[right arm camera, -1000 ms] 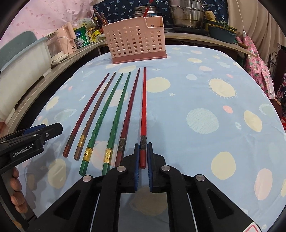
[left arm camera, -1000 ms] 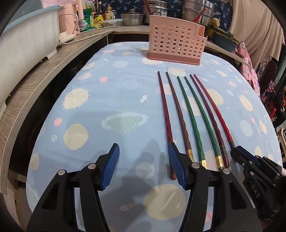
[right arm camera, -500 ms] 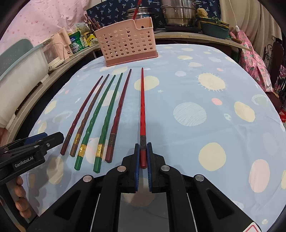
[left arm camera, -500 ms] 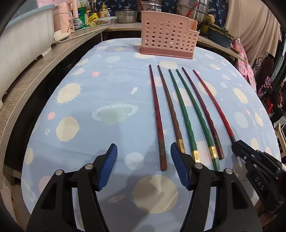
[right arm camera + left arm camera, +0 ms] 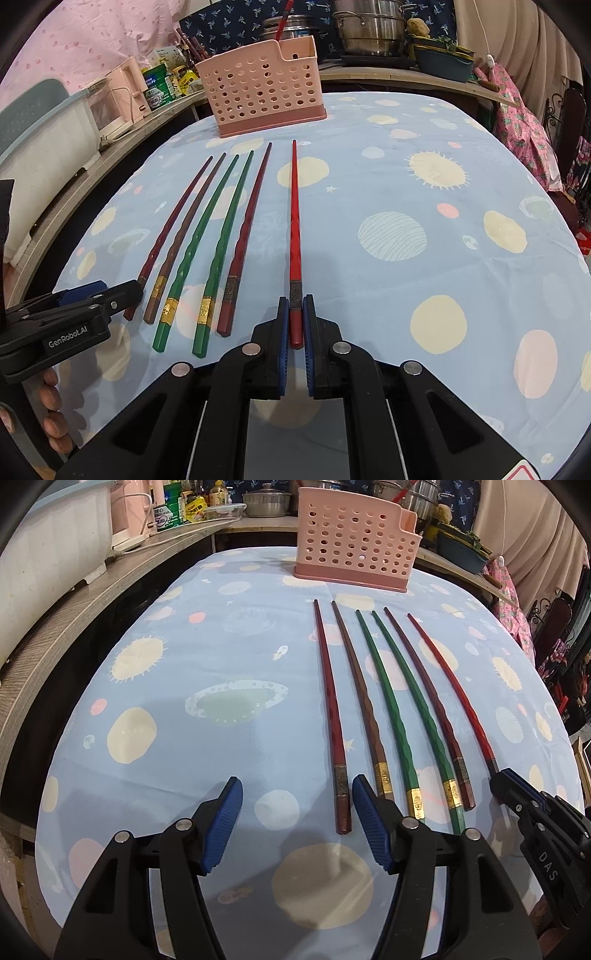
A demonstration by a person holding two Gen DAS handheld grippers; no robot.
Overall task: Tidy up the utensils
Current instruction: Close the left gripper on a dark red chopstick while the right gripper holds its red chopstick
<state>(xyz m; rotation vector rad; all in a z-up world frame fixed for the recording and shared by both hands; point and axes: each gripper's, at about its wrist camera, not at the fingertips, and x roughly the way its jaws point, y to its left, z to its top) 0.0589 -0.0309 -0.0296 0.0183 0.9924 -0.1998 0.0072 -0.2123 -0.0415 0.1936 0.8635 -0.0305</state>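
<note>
Several chopsticks lie side by side on the blue tablecloth: dark red (image 5: 332, 716), brown (image 5: 364, 709), two green (image 5: 395, 720) and maroon (image 5: 432, 705). My right gripper (image 5: 295, 317) is shut on the thick end of the bright red chopstick (image 5: 294, 221), lifted slightly and angled away from the row; it also shows in the left wrist view (image 5: 456, 686). My left gripper (image 5: 295, 819) is open, its fingers either side of the dark red chopstick's thick end. A pink perforated utensil holder (image 5: 354, 557) stands at the table's far end (image 5: 262, 88).
A wooden counter (image 5: 55, 638) runs along the left with a white bin (image 5: 48, 542), jars and an appliance. Pots and a basin (image 5: 443, 62) sit behind the holder. Patterned fabric hangs past the table's right edge (image 5: 524, 122).
My left gripper moved back and left, so the dark red chopstick's end now lies between its fingers. My right gripper drew the red chopstick rightward, away from the row.
</note>
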